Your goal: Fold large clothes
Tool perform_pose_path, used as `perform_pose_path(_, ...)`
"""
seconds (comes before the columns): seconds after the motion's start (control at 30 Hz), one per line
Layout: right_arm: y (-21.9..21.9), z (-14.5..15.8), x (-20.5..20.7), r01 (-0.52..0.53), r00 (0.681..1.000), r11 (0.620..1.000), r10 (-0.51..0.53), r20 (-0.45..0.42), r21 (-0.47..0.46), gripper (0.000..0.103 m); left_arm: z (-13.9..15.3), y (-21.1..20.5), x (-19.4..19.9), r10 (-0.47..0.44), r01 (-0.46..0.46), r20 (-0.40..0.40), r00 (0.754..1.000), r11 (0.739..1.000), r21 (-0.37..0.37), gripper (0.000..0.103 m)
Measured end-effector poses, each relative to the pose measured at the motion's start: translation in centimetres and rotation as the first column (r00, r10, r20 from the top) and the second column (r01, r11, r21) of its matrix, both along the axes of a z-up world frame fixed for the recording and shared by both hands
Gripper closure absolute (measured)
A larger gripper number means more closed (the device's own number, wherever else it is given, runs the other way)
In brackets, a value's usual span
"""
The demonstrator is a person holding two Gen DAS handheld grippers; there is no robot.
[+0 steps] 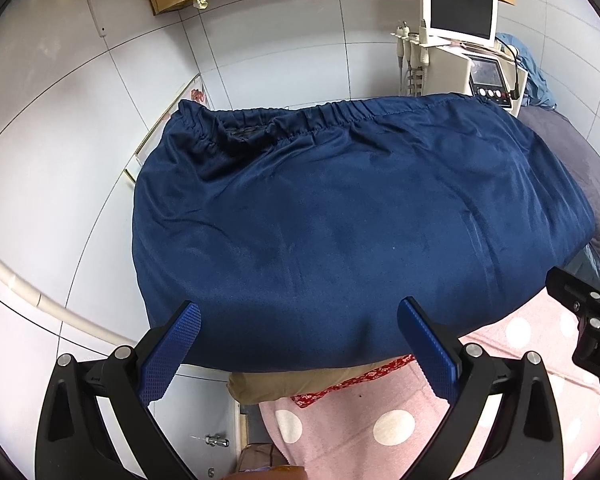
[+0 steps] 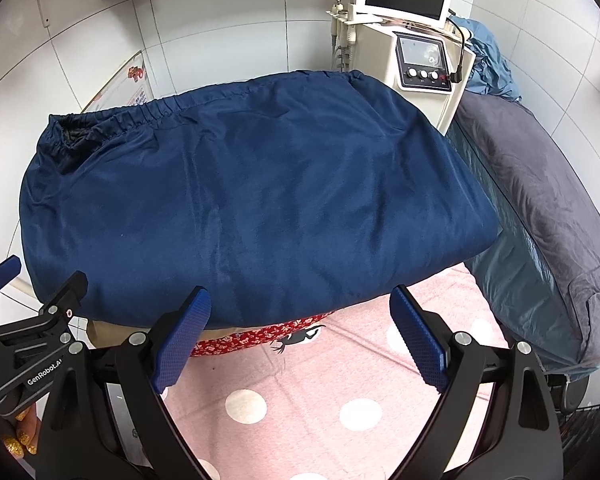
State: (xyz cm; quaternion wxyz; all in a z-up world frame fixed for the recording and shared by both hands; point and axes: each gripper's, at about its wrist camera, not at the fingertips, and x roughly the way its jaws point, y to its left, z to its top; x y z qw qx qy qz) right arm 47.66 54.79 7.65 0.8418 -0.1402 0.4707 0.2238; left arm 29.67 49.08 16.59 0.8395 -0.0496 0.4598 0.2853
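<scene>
Nearest, the left gripper (image 1: 300, 344) and right gripper (image 2: 302, 338) both hang with fingers spread, holding nothing; "GenRobot.AI" is printed on the left one's body. Under them lies a pink polka-dot blanket (image 2: 300, 392). Beyond, the navy elastic-waist garment (image 2: 240, 208) lies flat, long axis left-right, waistband (image 1: 332, 116) at its far edge. Behind stands a white machine (image 2: 420, 64).

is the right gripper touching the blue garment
Apart. The right wrist view shows the right gripper open and empty, its fingertips short of the blue garment, with nothing pinched.
</scene>
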Motion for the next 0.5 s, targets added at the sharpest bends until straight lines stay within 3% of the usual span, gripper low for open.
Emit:
perform_pose_path(0.2,-0.07,0.18,-0.19,-0.001,1.000,1.000,0.001,0.005,0.004,0.013,-0.08,0.10,0.07,-0.006,0.006,0.005,1.000,0.999,-0.047,0.006)
perform_pose_path(0.5,-0.04,0.38,-0.19,0.000,1.000,1.000,0.000,0.011,0.010,0.013,0.16,-0.03,-0.09,-0.011,0.011,0.005,1.000,0.999,-0.037,0.006)
